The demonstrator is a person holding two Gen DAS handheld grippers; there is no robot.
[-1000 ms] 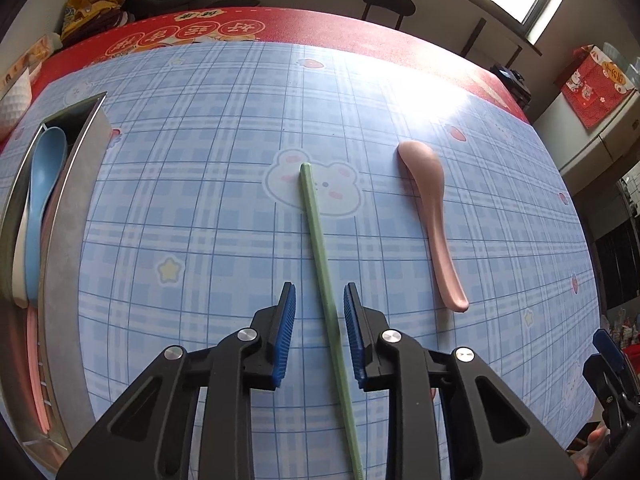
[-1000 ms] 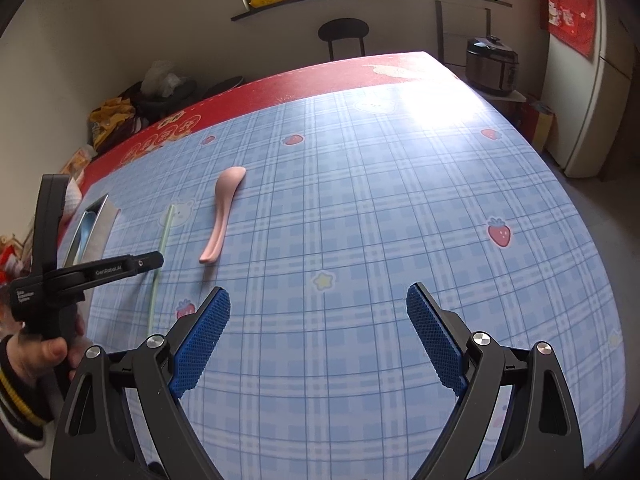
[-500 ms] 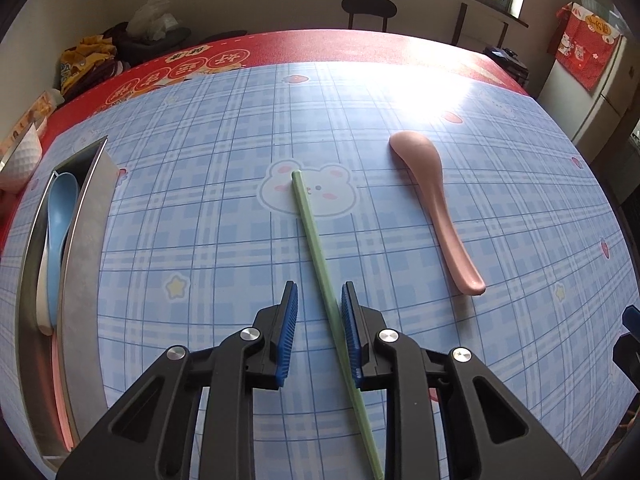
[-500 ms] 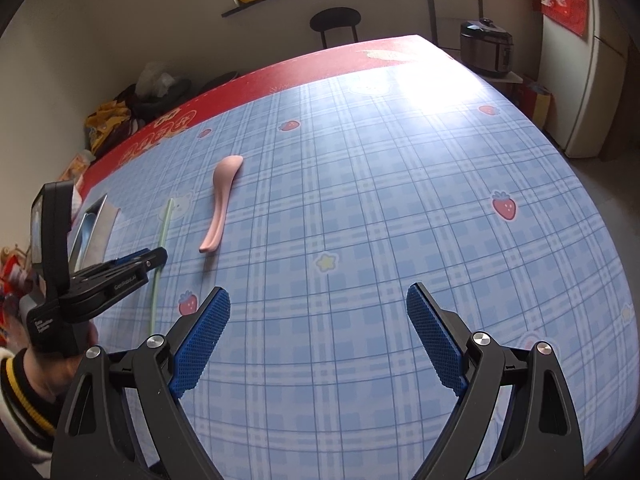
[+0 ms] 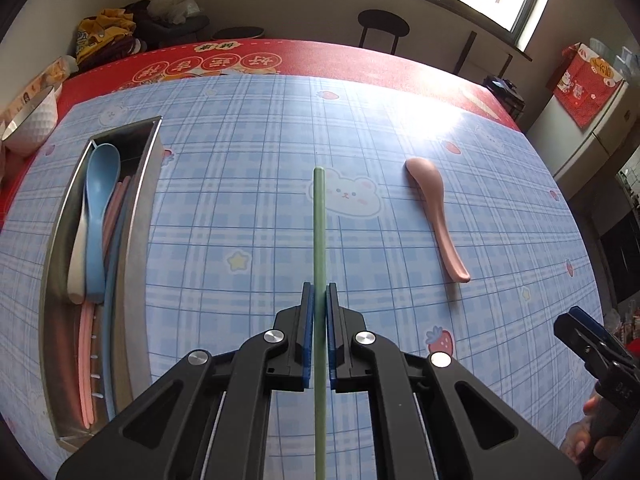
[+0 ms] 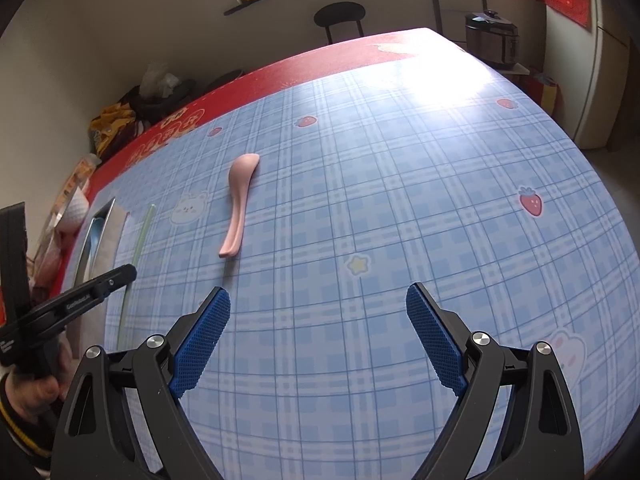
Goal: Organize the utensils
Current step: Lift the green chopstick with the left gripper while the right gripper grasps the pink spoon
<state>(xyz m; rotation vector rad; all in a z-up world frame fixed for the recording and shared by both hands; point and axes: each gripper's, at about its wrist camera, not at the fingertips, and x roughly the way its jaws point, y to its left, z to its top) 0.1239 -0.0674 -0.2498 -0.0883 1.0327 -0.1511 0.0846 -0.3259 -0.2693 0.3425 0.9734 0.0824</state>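
Note:
My left gripper (image 5: 319, 304) is shut on a long green chopstick (image 5: 319, 232), which runs straight ahead between the blue pads and stands a little off the tablecloth. A pink spoon (image 5: 436, 216) lies on the blue checked cloth to its right, bowl end far. At the left stands a steel tray (image 5: 138, 216) that holds a blue spoon (image 5: 98, 216), a white spoon and pink and blue chopsticks. In the right wrist view my right gripper (image 6: 318, 328) hangs open over bare cloth, with the pink spoon (image 6: 238, 208) ahead to its left and the left gripper (image 6: 100, 280) at the far left.
A white bowl (image 5: 30, 124) sits beyond the tray at the table's left corner. Bags and clutter lie past the red far edge (image 5: 280, 56). A black stool (image 5: 382, 26) stands behind the table. A rice cooker (image 6: 492, 36) is off the right side.
The left jaws have shut onto the green chopstick and lifted it; it now points straight ahead instead of slanting. The tray shows more fully at the left. The right gripper stays open.

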